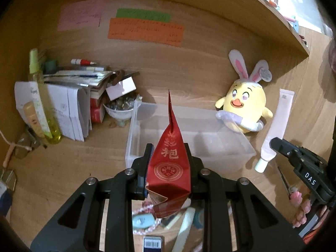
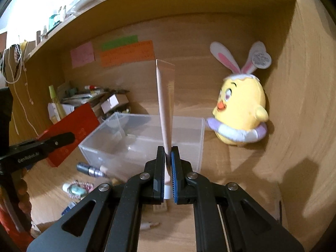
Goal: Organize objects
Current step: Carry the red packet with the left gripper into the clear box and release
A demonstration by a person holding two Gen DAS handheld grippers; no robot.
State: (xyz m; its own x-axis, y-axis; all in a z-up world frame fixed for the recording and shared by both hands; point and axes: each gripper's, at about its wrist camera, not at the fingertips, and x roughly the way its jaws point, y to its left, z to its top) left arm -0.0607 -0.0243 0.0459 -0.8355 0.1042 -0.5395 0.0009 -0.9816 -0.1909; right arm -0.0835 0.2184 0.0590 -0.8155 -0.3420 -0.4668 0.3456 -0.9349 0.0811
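My left gripper is shut on a red foil packet with gold print, held just in front of a clear plastic box. It also shows in the right wrist view as a red packet at the left. My right gripper is shut on a pale pink tube with a white cap, held upright before the same clear box. In the left wrist view the tube and the right gripper are at the right of the box.
A yellow chick plush with rabbit ears sits right of the box, against the shelf's back wall. Books, a yellow-green bottle and a bowl of marbles crowd the left. Small items lie on the desk near me.
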